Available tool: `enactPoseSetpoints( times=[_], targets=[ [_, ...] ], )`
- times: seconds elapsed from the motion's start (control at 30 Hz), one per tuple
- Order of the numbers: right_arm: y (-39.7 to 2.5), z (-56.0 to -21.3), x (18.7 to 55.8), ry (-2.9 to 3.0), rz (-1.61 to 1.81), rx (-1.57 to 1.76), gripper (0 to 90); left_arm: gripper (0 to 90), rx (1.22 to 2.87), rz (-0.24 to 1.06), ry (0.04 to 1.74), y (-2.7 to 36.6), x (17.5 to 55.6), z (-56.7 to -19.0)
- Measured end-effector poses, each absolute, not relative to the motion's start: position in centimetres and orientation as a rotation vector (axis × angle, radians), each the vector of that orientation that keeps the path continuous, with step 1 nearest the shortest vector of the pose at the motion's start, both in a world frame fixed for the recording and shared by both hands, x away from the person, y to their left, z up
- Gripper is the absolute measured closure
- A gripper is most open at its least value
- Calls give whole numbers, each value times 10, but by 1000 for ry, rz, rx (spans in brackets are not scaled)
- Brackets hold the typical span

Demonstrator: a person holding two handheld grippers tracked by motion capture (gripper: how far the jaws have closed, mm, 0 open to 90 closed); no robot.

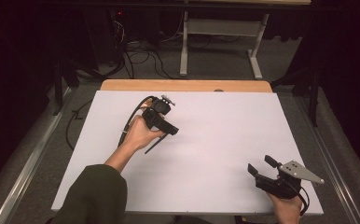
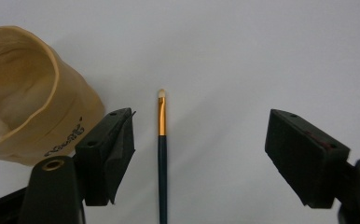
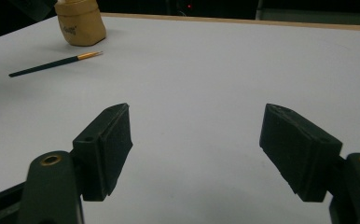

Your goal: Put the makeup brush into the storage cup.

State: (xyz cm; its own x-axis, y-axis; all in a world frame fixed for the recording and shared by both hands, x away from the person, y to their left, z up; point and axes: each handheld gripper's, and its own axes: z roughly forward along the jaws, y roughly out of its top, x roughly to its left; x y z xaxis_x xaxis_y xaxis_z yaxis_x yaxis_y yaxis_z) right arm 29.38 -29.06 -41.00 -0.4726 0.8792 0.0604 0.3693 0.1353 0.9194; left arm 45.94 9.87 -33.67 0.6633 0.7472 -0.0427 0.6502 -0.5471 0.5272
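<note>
A thin paintbrush (image 2: 162,158) with a dark handle, an orange ferrule and a pale tip lies flat on the white table top (image 1: 215,140). Beside it stands a tan ceramic pot (image 2: 29,102) with dark lettering. My left gripper (image 2: 201,149) hovers over the brush, open, with the handle between its spread jaws but nearer the left one, and the pot just outside that jaw. In the high view the left gripper (image 1: 164,123) is at the table's back left with the brush (image 1: 154,144) sticking out below the hand. My right gripper (image 1: 261,165) rests open and empty at the front right; in its view the right gripper (image 3: 197,149) faces the pot (image 3: 80,21) and the brush (image 3: 57,63) far off.
The white sheet covers a wooden table whose bare edge (image 1: 187,85) shows at the back. Beyond it are a desk frame (image 1: 222,42) and loose cables (image 1: 141,53) on the floor. Metal rails (image 1: 33,154) run along both sides.
</note>
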Motion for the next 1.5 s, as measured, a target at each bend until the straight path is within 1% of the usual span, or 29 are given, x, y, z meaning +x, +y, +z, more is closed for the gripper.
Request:
enactPoseSetpoints(
  times=[0.23,0.9,1.0,1.5],
  targets=[
    [-290,-410,294,1913,1314,1199,268,240,2400,244,1103,96,465,-339],
    [-291,-410,294,1919,1317,1194,274,282,2498,212,1178,92,479,-358],
    [-291,-410,294,1917,1317,1197,274,305,2505,219,1177,92,480,-361],
    [-293,-410,293,1887,1326,1229,273,308,2560,241,1223,89,488,-374]
  ],
)
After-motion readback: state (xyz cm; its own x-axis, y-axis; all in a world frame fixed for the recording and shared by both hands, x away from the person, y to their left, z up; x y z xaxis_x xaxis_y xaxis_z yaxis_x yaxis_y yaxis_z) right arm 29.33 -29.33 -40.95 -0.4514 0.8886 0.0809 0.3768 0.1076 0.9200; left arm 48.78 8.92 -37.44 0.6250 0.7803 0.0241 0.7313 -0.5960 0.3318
